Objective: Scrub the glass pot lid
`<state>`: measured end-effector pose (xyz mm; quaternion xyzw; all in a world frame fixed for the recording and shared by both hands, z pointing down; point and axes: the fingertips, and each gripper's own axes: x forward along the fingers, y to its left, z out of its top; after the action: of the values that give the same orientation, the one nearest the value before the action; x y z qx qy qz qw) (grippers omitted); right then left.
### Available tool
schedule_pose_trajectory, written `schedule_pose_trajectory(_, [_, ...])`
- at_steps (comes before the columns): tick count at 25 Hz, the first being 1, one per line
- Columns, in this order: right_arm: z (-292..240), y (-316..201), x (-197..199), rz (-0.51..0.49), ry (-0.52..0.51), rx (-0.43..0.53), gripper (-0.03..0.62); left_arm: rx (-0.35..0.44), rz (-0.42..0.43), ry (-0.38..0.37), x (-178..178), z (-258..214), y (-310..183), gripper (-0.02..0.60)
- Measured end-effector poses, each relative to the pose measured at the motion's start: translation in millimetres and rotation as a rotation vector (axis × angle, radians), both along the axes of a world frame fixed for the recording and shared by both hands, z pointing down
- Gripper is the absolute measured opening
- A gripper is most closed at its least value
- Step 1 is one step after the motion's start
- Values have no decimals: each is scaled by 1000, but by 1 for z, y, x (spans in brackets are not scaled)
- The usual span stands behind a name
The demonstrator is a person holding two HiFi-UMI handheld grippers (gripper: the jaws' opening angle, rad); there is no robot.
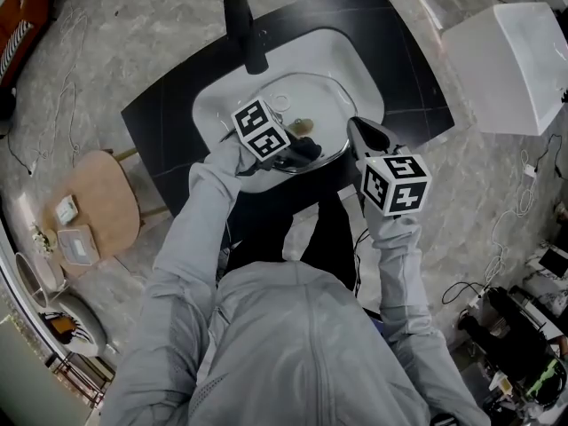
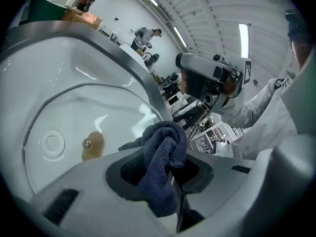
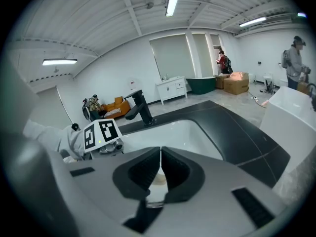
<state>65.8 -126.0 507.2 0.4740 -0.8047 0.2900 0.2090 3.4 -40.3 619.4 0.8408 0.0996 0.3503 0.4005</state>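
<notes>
The left gripper [image 1: 303, 149] pinches a bunched dark blue cloth [image 2: 160, 167] at the rim of the glass pot lid [image 1: 302, 105], which sits in the white sink basin [image 1: 213, 114]. At the lid's right edge, the right gripper [image 3: 159, 169] has its jaws pressed together on the steel rim
</notes>
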Motion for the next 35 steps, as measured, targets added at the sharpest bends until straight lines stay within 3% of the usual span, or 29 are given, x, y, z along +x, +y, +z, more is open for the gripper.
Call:
schedule_pose_trajectory(11, [6, -18, -23, -48, -11, -5, 31, 19, -56, -139, -44, 22, -9, 130])
schedule_pose_trajectory(19, [11, -23, -29, -69, -29, -19, 31, 108, -74, -267, -72, 40, -22, 130])
schedule_pose_trajectory(26, [16, -23, -35, -92, -40, -34, 31, 206, -142, -412, -95, 61, -46, 130])
schedule_pose_trajectory(35, [27, -21, -33, -110, -43, -64, 31, 355, -317, -585, -122, 82, -84, 130])
